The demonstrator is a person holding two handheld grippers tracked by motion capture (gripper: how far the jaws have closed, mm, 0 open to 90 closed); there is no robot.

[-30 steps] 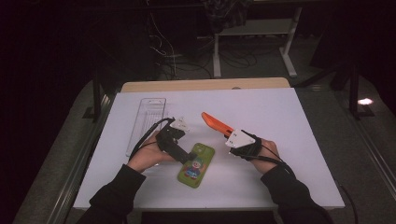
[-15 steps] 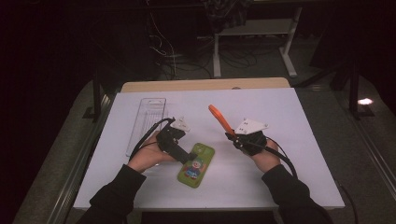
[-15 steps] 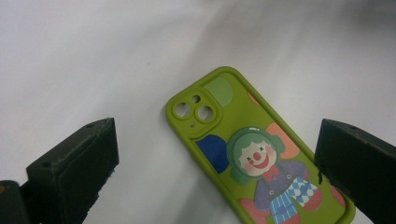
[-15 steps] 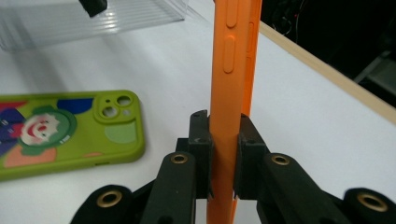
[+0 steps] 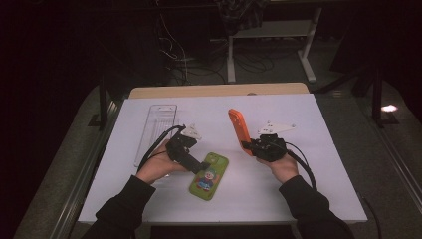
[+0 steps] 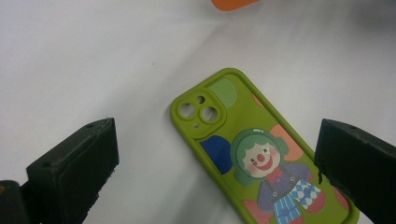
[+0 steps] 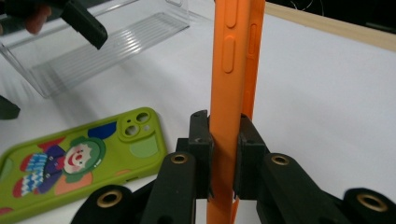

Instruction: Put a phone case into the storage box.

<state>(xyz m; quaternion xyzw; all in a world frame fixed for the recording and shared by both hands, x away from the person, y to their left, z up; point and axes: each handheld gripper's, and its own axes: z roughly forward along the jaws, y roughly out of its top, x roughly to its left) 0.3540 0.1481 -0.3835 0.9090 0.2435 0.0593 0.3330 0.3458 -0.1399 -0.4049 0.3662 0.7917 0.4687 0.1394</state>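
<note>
Two phone cases occupy you: at centre-left your left gripper (image 5: 199, 167) hangs slack, jaws wide, over the green case (image 5: 209, 176) lying flat; right of centre your right gripper (image 5: 249, 145) clamps the upright orange case (image 5: 238, 128).

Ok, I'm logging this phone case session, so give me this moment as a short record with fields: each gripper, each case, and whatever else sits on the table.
right gripper: shut on the orange case, held clear of the table
orange case: edge-on between the jaws, rising roughly upright
left gripper: open, jaws either side of the green case without touching it
green case: flat on the white table, clown print and camera cutouts facing up
clear tray: on the table, behind the left hand
white table: bears the green case and the tray
</note>
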